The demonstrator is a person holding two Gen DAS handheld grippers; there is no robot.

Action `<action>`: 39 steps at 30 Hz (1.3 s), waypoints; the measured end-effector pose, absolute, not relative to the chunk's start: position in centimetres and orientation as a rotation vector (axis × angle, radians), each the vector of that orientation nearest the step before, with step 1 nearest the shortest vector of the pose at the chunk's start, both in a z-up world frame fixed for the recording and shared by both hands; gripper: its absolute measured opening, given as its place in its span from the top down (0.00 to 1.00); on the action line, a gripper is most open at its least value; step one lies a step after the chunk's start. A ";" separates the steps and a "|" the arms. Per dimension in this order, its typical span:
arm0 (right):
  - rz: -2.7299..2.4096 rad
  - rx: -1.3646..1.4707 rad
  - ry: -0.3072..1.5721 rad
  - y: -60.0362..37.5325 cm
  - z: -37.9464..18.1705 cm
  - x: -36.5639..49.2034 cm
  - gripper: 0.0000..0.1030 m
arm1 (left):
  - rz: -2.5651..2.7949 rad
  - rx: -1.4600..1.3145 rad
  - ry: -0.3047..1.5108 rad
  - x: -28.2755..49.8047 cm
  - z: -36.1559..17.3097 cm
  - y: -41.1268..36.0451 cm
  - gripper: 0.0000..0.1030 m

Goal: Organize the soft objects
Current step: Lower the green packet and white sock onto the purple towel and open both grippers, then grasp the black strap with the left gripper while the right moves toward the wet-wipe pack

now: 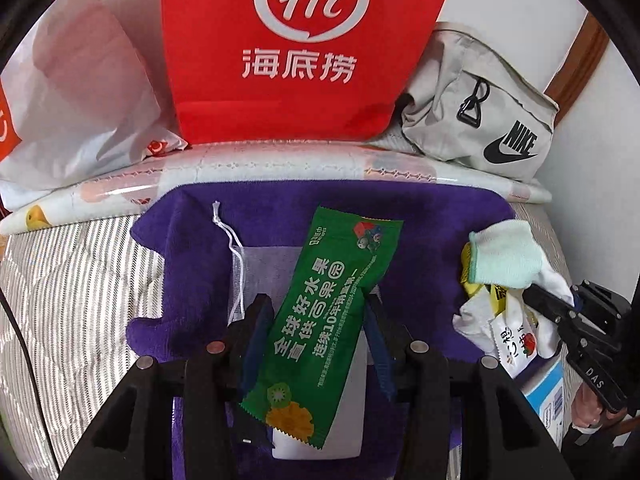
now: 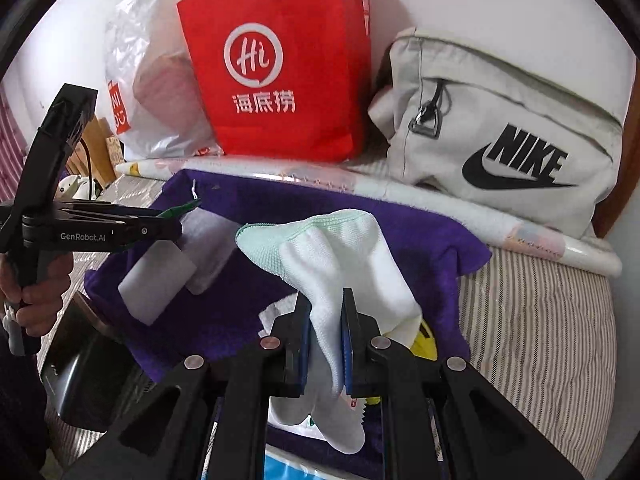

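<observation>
Mid-carry here, both hands loaded over the purple fleece cloth (image 1: 432,216) spread on the striped bed. Left gripper (image 1: 316,312) clamped on a long green foil snack packet (image 1: 320,304), which sticks out diagonally past the tips. Right gripper (image 2: 326,328) pinched tight on a white knit sock with a mint-green cuff (image 2: 332,256), toe dangling below the jaws. Probably best to lower slowly and set each one flat on a bare patch of purple, clear of the white mesh drawstring pouch (image 1: 256,264). Worth letting go only once touching down, since floppy stuff slides.
</observation>
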State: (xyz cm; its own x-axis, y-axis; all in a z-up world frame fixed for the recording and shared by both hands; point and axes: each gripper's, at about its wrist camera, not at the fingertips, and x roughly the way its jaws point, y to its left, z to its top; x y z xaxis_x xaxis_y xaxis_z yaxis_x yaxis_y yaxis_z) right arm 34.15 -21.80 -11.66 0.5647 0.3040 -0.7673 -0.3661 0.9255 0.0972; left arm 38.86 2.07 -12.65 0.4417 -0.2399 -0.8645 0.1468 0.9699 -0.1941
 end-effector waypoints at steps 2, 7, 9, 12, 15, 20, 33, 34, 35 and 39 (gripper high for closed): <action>0.400 -0.080 0.908 -21.6 -12.2 34.3 0.87 | -0.240 -0.102 1.104 39.1 -13.0 2.2 0.56; 0.425 -0.101 0.917 -21.1 -12.5 34.3 0.70 | -0.266 -0.110 1.127 39.0 -13.2 2.0 0.47; 0.427 -0.106 0.911 -20.9 -12.4 34.1 0.41 | -0.258 -0.100 1.118 38.7 -12.9 1.8 0.41; 0.427 -0.097 0.887 -21.0 -11.8 33.6 0.36 | -0.233 -0.070 1.105 37.9 -12.2 1.7 0.35; 0.420 -0.082 0.875 -21.3 -10.9 32.8 0.36 | -0.227 -0.072 1.096 37.0 -11.3 2.2 0.35; 0.402 -0.077 0.851 -21.8 -8.9 30.1 0.36 | -0.237 -0.080 1.047 34.1 -9.0 2.9 0.35; 0.377 -0.080 0.804 -20.3 -5.8 17.6 0.36 | -0.380 -0.002 0.929 20.7 -5.5 4.1 0.36; 0.377 -0.067 0.803 -20.1 -5.8 16.7 0.36 | -0.392 0.013 0.926 19.6 -5.4 4.1 0.36; 0.376 -0.056 0.800 -20.0 -5.8 15.7 0.36 | -0.403 0.027 0.921 18.6 -5.4 4.1 0.36; 0.353 -0.023 0.789 -19.4 -5.9 12.9 0.36 | -0.497 0.063 0.923 14.4 -6.4 3.8 0.36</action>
State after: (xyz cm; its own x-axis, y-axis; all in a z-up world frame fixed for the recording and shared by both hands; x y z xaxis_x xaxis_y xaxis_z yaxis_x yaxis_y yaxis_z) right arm 12.91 -19.43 -5.86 0.6495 0.3022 -0.6978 -0.3190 0.9413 0.1108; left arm 14.44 3.75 -6.35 0.4989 -0.3840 -0.7769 0.4374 0.8855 -0.1568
